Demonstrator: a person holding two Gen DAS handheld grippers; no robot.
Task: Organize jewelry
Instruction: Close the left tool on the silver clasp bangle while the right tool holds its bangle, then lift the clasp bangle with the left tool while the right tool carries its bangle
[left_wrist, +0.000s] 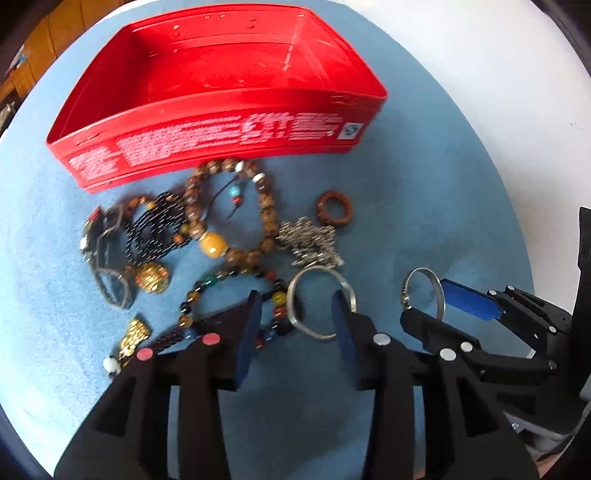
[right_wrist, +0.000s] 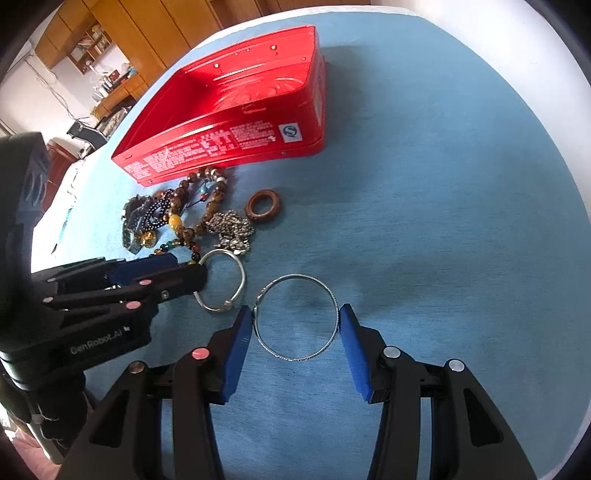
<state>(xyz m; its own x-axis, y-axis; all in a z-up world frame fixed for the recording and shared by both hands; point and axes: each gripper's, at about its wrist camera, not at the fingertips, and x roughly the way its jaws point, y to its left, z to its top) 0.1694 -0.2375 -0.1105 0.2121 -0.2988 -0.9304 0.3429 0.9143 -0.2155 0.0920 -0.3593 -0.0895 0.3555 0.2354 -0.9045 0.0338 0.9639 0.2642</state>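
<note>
An empty red tin (left_wrist: 221, 74) stands on the blue cloth (left_wrist: 424, 229); it also shows in the right wrist view (right_wrist: 236, 96). Before it lies a heap of jewelry: brown bead bracelet (left_wrist: 267, 206), black bead piece (left_wrist: 155, 229), silver chain (left_wrist: 310, 240), wooden ring (left_wrist: 334, 207), coloured bead bracelet (left_wrist: 207, 286). My left gripper (left_wrist: 295, 314) is open, its fingers astride part of a silver bangle (left_wrist: 317, 332). My right gripper (right_wrist: 295, 328) is open around a thin silver bangle (right_wrist: 295, 317) lying flat, pads at its two sides.
A gold charm with a white bead (left_wrist: 133, 336) lies at the heap's near left. A watch (left_wrist: 107, 254) lies at the heap's left. The cloth's right half (right_wrist: 443, 221) holds nothing. Wooden cabinets (right_wrist: 122, 33) stand beyond the table.
</note>
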